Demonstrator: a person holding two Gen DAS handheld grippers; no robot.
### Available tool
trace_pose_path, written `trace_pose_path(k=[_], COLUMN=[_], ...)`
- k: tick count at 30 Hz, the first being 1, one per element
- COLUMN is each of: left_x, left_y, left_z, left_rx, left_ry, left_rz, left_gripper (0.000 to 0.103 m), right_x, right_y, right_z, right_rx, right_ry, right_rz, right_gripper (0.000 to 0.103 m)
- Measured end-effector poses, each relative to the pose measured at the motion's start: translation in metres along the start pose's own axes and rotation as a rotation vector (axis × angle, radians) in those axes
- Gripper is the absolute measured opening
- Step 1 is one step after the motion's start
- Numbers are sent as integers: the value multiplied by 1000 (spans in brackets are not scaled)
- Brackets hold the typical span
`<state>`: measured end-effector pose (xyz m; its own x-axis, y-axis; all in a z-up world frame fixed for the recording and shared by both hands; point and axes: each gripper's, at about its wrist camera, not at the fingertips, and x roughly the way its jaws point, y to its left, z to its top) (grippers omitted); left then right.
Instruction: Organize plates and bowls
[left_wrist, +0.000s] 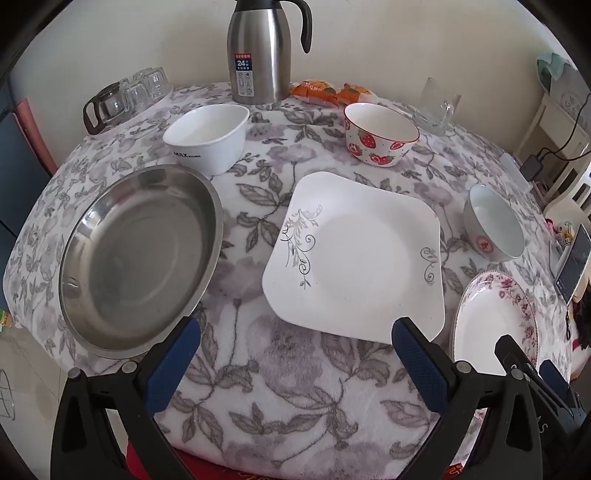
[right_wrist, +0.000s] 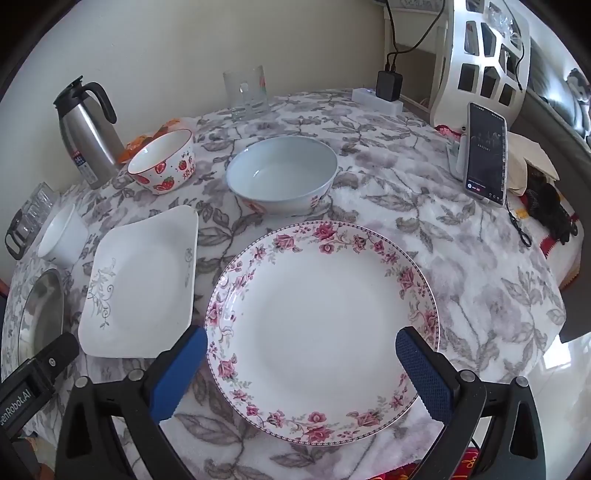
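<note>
We see both claws spread wide, gripping nothing. Left claw (left_wrist: 295, 363) hangs over the floral-cloth bench (left_wrist: 280, 406); only its view shows the whole round steel pan (left_wrist: 140, 258) at 9 o'clock, empty. Square white plate (left_wrist: 354, 254) sits at centre, empty. Right claw (right_wrist: 301, 373) straddles the round pink-flower plate (right_wrist: 321, 325); pale blue bowl (right_wrist: 280, 177) at 12 o'clock, empty. Only the right view shows the propped phone (right_wrist: 485, 155).

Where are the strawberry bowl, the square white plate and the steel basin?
strawberry bowl (left_wrist: 380, 147), left wrist view, on its outer wall.
square white plate (left_wrist: 354, 254), left wrist view, on its bare centre.
steel basin (left_wrist: 144, 258), left wrist view, on its inner floor.
</note>
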<state>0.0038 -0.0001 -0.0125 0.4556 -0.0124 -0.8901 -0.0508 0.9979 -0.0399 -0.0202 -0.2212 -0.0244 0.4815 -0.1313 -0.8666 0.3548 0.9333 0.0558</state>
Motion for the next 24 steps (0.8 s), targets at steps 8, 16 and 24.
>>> trace_pose_path(k=[8,16,24], left_x=[2,7,16], left_y=[1,2,3], left_z=[-1,-1,-3], left_rx=[-1,-13,-21], left_ry=[20,47,96], left_rz=[-10,0,-6], left_gripper=[103,103,103], right_x=[1,1,3], right_y=[-1,-2,-3], right_z=[0,0,1], right_rx=[5,7,14], right_ry=[4,4,12], right_rz=[2,3,1], right_gripper=[103,103,103])
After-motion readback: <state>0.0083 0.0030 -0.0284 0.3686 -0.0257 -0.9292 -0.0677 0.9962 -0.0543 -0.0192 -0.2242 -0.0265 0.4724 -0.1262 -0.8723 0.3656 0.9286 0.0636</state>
